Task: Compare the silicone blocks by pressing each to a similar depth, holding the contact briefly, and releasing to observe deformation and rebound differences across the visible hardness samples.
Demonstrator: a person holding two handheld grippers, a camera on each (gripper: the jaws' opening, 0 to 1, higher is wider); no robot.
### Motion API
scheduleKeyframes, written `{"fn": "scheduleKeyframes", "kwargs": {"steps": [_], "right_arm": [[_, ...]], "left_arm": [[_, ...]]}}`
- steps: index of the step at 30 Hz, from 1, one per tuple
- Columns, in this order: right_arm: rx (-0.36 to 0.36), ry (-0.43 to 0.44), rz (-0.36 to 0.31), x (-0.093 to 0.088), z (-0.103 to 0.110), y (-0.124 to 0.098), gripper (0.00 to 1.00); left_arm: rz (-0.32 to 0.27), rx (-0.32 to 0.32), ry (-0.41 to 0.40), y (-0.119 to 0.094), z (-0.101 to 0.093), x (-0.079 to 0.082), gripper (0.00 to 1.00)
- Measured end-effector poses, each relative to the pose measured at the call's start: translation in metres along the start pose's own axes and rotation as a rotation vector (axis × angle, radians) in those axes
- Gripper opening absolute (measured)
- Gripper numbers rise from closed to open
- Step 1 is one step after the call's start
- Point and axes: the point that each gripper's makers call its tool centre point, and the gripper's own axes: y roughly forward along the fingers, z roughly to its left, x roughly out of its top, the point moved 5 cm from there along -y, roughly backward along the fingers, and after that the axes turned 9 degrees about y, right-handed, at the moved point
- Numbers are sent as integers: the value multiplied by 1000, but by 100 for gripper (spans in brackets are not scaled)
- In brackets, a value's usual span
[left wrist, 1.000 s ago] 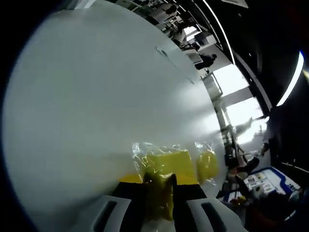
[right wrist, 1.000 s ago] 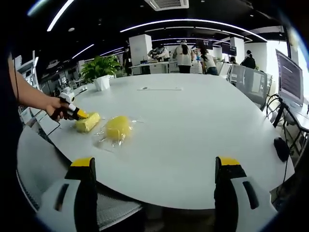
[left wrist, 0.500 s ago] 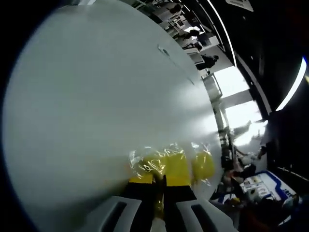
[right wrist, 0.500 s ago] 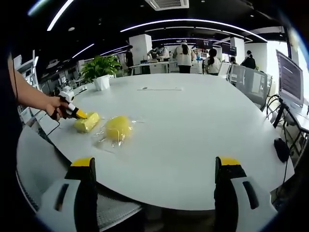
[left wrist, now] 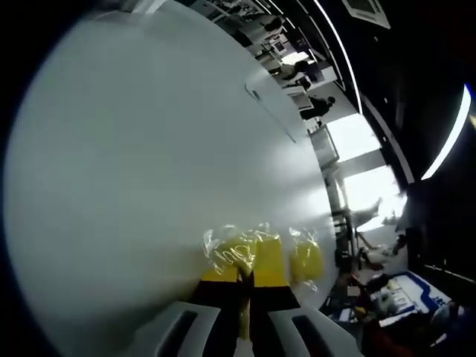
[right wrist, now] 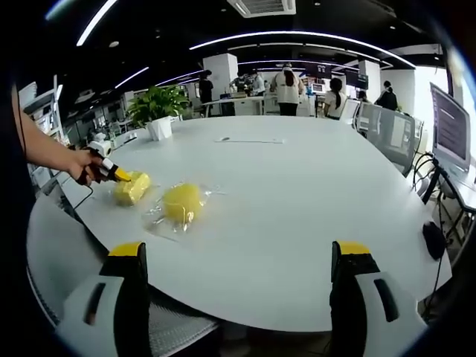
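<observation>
On the large round white desk (right wrist: 297,216) lie two yellow silicone blocks, each in a crinkled clear plastic bag. In the right gripper view the nearer bagged yellow block (right wrist: 181,203) lies free on the desk, well apart from the right tongs (right wrist: 242,294), which hang released over the near edge with their yellow-tipped jaws spread wide and nothing between them. The farther bagged yellow block (right wrist: 132,187) lies just beside it, nearer the desk's edge, with the left tongs (right wrist: 117,175), held in the person's hand (right wrist: 83,165), touching its end.

In the left gripper view the left tongs (left wrist: 246,282) have their yellow-tipped jaws drawn close together, with only a thin dark slit between them, pressed against or pinching the wrapped block (left wrist: 236,253) right at the tips; the second block (left wrist: 306,259) sits just beyond. Whether silicone or only bag film lies between the jaws I cannot tell.

The step in hand looks like the press-and-hold on the first sample. To do it well, the contact should stay steady, with the push going squarely into the block's body rather than its edge, so the slippery bag does not let it skid along the smooth desk. The release should be clean and straight back, so the rebound shows without the film dragging. The same depth should then be matched on the other block; the free right tongs could steady it if it slides.
</observation>
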Motion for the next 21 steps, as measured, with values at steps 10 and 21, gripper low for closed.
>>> {"fn": "scheduleKeyframes", "kwargs": {"steps": [10,21], "right_arm": [[10,-5,-8,1,4,1,96],[10,-9,-13,4,2,-1,96]], "left_arm": [[-50,5,45,-10,-3,4,0],[-231,-82,191,-35,-43,28,0]]}}
